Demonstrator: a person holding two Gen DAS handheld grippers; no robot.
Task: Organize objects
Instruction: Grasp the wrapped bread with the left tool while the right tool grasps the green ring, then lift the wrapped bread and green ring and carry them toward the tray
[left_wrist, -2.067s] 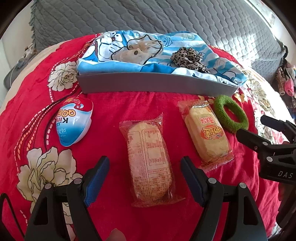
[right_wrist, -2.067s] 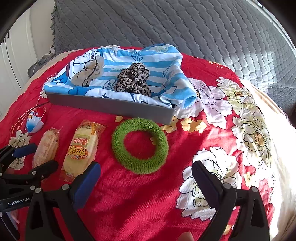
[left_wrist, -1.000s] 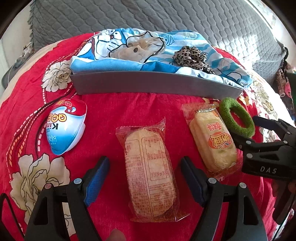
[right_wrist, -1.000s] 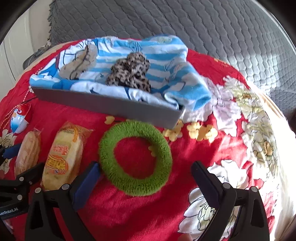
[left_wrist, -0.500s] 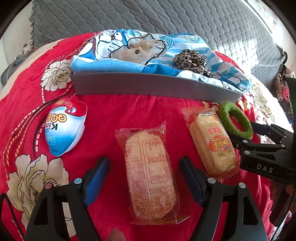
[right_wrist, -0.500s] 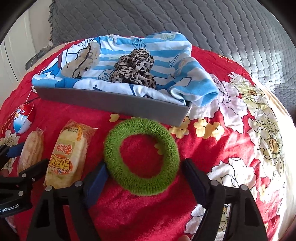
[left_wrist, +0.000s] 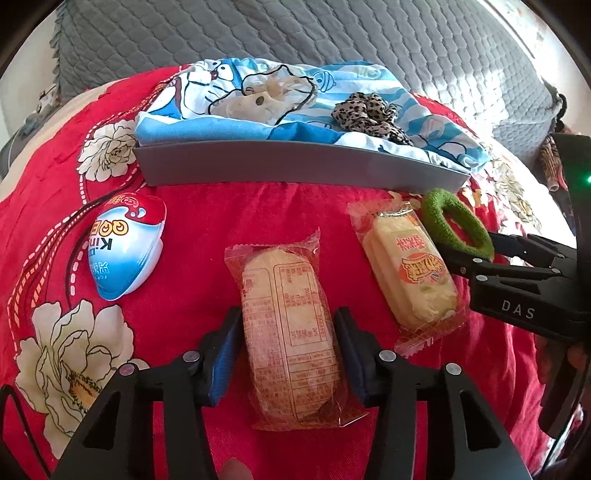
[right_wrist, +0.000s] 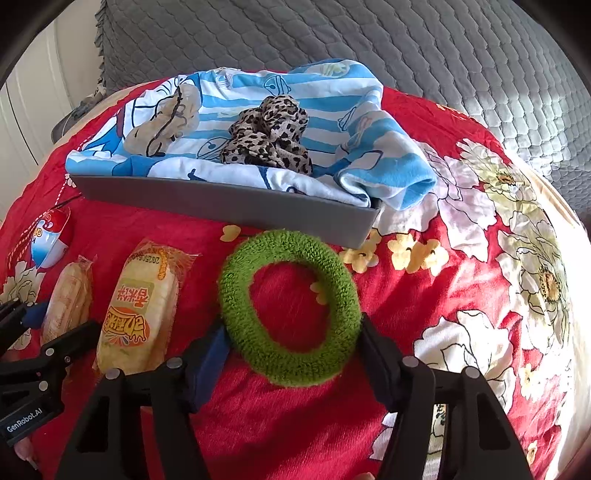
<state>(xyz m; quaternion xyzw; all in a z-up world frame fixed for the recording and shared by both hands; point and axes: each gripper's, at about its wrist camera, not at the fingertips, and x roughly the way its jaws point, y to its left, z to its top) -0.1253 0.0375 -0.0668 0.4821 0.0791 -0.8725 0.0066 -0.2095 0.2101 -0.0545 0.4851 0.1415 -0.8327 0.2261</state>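
My left gripper (left_wrist: 288, 350) is shut on a wrapped cake (left_wrist: 288, 332), its pads against both long sides of the packet, which lies on the red floral cloth. My right gripper (right_wrist: 291, 343) is shut on a green fuzzy ring (right_wrist: 288, 306), pads pressing its left and right rims; the ring also shows in the left wrist view (left_wrist: 458, 225). A second wrapped yellow cake (left_wrist: 410, 266) lies between them, seen too in the right wrist view (right_wrist: 140, 306). A grey tray (left_wrist: 295, 170) behind holds a blue cartoon cloth (right_wrist: 332, 122) and a leopard scrunchie (right_wrist: 269, 136).
A blue and red egg-shaped packet (left_wrist: 123, 247) lies left of the held cake. A beige scrunchie (left_wrist: 269, 96) rests on the cloth in the tray. A grey quilted cover (right_wrist: 332, 40) runs along the back. The bed edge drops off at the right.
Both grippers have moved forward and closed: the left jaws came in onto the wrapped cake, the right jaws onto the green ring, squeezing it narrower.
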